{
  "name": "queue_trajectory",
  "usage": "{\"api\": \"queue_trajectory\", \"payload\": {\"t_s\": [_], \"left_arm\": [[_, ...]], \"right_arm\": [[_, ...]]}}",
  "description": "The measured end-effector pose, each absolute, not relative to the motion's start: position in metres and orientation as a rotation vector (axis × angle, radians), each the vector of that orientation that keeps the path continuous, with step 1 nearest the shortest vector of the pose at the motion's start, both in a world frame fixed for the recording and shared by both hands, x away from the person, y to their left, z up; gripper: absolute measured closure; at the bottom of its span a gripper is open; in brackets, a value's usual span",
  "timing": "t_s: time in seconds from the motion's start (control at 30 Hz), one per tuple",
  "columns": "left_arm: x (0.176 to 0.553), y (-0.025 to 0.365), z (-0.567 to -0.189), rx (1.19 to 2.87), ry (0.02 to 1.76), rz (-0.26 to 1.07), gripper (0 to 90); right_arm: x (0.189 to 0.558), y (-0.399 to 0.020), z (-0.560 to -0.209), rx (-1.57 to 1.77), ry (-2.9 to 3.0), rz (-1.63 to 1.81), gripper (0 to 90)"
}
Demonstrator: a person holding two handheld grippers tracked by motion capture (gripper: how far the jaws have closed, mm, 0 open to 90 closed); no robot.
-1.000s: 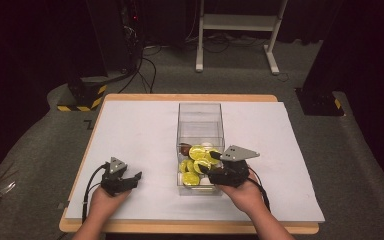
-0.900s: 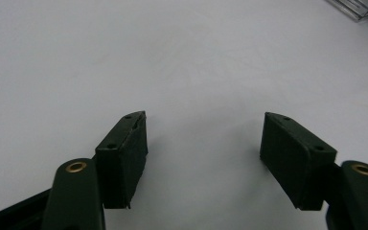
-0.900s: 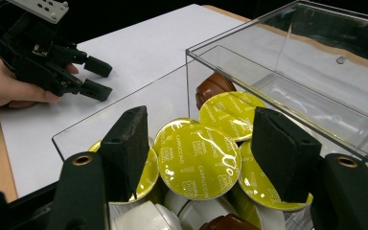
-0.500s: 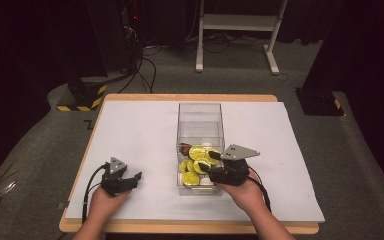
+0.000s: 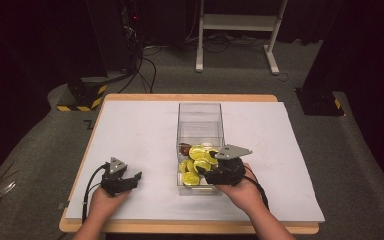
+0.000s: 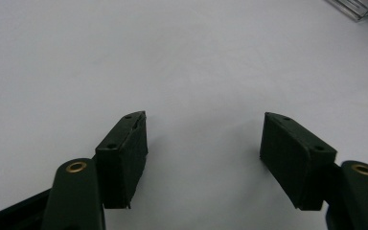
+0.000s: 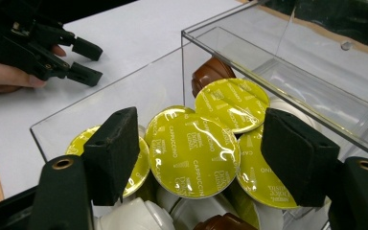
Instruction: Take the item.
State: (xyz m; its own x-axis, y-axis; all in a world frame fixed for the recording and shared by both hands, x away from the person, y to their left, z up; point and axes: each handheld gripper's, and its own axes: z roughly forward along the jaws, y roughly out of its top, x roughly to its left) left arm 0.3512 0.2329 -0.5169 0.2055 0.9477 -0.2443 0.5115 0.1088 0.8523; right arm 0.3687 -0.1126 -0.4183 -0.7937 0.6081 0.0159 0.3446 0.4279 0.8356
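at the near edge of the table (image 5: 140, 125), two hands come in from the bottom of the high view. the left hand (image 5: 105, 200) holds the left gripper (image 5: 132, 180), which rests low over the white table surface, well apart from the box. in the left gripper view its jaws stand wide open and between them there is only the bare white surface; they hold nothing.

the right hand (image 5: 240, 192) holds the right gripper (image 5: 203, 173) at the near end of the clear plastic box (image 5: 200, 112), with the tips reaching over the box wall, above the capsules. its jaws have just been opening. in the right gripper view they stand wide apart, and a yellow-green capsule (image 7: 191, 151) with the word "cappuccino" on its foil lid lies between them, but the pads do not press on it; it lies on the heap of other capsules.

a little farther in the box lie more yellow-green capsules (image 7: 231, 104) and one brown capsule (image 7: 211, 72) behind them. white capsule bodies (image 7: 134, 215) show under the foil lids. all capsules are heaped in the near half of the box.

beyond the table, on the grey floor, stands a white metal frame (image 5: 237, 22).
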Motion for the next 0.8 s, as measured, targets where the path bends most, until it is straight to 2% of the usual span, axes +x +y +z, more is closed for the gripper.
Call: {"api": "queue_trajectory", "payload": {"t_s": [0.8], "left_arm": [[0.351,0.232,-0.517,1.527,1.438,0.577,33.3]], "right_arm": [[0.375,-0.098,-0.424,0.841,2.5,1.162,25.4]]}}
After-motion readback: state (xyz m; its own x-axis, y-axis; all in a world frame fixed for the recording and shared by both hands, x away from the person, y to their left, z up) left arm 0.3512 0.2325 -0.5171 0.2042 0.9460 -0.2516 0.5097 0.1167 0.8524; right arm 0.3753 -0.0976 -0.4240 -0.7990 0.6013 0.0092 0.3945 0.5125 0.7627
